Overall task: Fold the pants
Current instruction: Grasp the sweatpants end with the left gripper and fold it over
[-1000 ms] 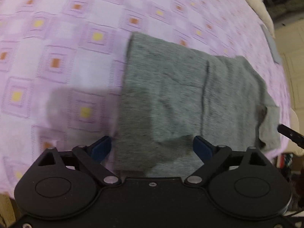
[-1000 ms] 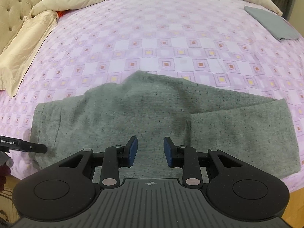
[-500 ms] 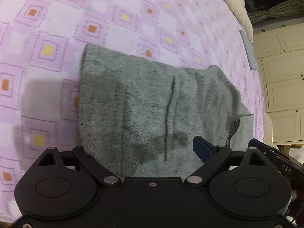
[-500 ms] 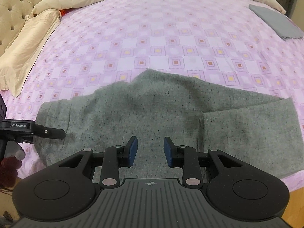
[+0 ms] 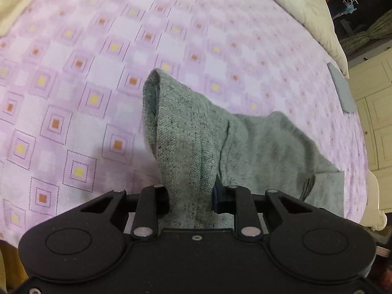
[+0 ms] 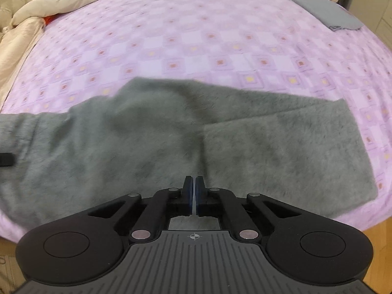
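Note:
Grey knit pants [image 6: 171,142] lie across the near side of a bed, folded lengthwise, with the leg ends at the right. My left gripper [image 5: 189,196] is shut on the waist end of the pants [image 5: 186,147] and lifts it, so the cloth hangs bunched between the fingers. My right gripper [image 6: 194,186] is shut over the middle of the pants, near the crotch seam; whether it pinches cloth is not visible. The tip of the left gripper [image 6: 6,159] shows at the left edge of the right wrist view.
The bed has a pink checked sheet [image 6: 196,36]. A folded grey garment [image 6: 321,9] lies at the far right corner and also shows in the left wrist view [image 5: 341,88]. A cream duvet and pillows [image 6: 49,7] lie at the head. Cream cabinets [image 5: 377,103] stand beside the bed.
My left gripper closed on the waist end and raised it off the sheet. My right gripper closed and moved lower over the middle of the pants.

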The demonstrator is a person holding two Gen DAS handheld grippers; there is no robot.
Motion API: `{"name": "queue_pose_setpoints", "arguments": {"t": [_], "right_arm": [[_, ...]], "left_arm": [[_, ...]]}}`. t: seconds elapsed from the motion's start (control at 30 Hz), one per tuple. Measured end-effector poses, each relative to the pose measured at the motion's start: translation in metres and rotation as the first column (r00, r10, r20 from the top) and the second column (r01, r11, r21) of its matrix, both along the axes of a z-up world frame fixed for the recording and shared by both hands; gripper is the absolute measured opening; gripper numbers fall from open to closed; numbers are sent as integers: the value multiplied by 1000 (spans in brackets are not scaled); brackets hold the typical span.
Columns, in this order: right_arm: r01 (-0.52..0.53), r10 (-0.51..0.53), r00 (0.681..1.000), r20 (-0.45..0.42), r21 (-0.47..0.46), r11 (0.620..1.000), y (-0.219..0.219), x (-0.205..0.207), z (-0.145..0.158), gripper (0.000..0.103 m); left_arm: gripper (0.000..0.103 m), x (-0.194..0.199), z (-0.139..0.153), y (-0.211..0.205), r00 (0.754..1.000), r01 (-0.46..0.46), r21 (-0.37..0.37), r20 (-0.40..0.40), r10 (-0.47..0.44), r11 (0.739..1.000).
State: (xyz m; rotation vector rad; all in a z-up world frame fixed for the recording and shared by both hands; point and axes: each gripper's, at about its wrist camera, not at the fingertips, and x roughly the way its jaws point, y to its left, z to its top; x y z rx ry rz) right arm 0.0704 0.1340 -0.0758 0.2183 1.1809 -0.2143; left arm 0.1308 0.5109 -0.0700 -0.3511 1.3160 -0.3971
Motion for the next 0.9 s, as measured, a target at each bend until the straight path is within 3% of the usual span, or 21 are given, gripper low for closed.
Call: {"name": "queue_pose_setpoints", "arguments": {"t": [0.2,0.4,0.5,0.6,0.7,0.8,0.9], "right_arm": [[13,-13,999,33,26,1000,-29,48,-19,2],[-43,44,999,-5,33,999,-47,105,-56,1],[-63,61,998,32,52,997,-53,115,-53,1],[-106,97,990,104,84,991,-57,98,-32,1],[-133,116,986,124,144,981,-60,60,-17,1],[-140,125,988,85,202,969,-60,16,-20,1],[-168,176,984,-13,247,954,-49,-25,-41,1]], "left_arm": [[31,-9,27,-13,999,-18,41,38,16,999],[30,-16,33,-27,997,-75,100,37,71,992],[30,-20,38,-32,993,-110,129,45,106,985],[30,-22,46,-39,990,-133,149,57,126,980],[29,-26,58,-49,986,-156,164,77,145,974],[29,-31,71,-63,984,-161,182,101,144,970],[28,-37,86,-83,981,-166,199,130,141,966]]}}
